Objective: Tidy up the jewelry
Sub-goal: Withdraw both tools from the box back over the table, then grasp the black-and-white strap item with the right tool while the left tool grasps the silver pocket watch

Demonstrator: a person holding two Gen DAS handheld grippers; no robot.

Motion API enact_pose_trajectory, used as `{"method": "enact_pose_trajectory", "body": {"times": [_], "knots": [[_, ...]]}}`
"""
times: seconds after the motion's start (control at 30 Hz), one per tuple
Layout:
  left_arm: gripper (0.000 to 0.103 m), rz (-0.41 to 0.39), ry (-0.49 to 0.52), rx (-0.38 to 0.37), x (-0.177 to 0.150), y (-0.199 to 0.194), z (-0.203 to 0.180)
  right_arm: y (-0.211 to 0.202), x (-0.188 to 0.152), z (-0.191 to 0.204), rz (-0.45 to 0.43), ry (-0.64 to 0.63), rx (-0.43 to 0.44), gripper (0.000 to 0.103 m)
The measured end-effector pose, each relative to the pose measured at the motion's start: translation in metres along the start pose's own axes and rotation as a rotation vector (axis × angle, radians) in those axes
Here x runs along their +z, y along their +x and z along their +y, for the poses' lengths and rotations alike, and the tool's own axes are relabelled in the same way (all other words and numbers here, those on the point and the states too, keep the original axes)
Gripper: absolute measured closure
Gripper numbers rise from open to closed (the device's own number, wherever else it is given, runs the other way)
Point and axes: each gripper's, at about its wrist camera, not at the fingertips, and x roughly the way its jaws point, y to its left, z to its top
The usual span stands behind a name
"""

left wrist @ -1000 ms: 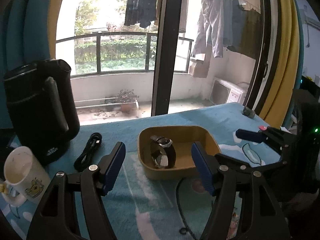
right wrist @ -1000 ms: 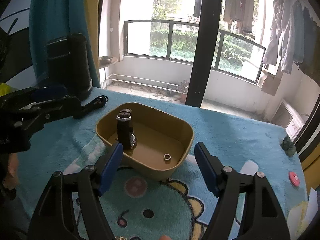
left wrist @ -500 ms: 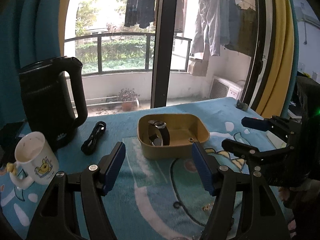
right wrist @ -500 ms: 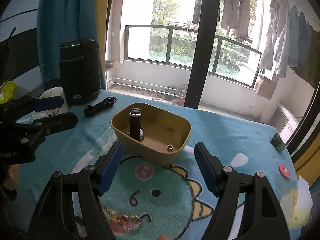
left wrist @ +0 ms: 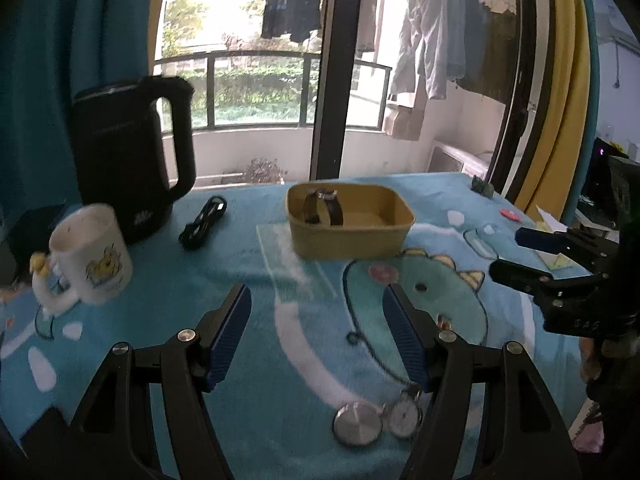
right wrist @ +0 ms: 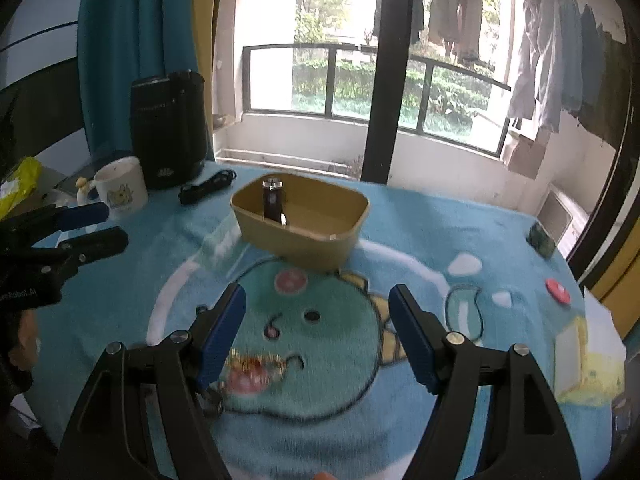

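A tan box [left wrist: 350,224] [right wrist: 298,226] sits on the blue dinosaur blanket with a dark wristwatch [left wrist: 322,206] [right wrist: 273,200] standing in it and a small ring [right wrist: 333,236] at its front edge. A silver pocket watch [left wrist: 378,422] lies open on the blanket near my left gripper [left wrist: 316,338], which is open and empty. A gold and pink bracelet [right wrist: 252,364] lies by my right gripper [right wrist: 316,336], also open and empty. Each gripper shows in the other's view: the right [left wrist: 532,256], the left [right wrist: 88,226].
A black kettle [left wrist: 128,160], a white cartoon mug [left wrist: 90,254] and a black cable [left wrist: 204,220] stand at the left. A pink disc [right wrist: 558,290] and a small green object [right wrist: 542,240] lie at the right edge. Papers [right wrist: 576,352] lie near right.
Both grippers have pulled back and up from the box, staying open. The pocket watch and the bracelet have come into view on the near blanket.
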Motion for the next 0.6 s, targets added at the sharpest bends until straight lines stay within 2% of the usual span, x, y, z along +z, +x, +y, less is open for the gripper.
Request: {"method": "enact_pose_trajectory", "body": {"times": [0.23, 0.6], "knots": [[0.032, 0.035, -0.012, 0.008, -0.025, -0.009, 0.004, -0.007, -0.027, 0.017, 0.046, 0.008, 0.047, 0.029], [0.032, 0.035, -0.043, 0.023, -0.047, -0.022, 0.015, -0.006, -0.051, 0.064, 0.102, -0.015, 0.173, 0.029]]}}
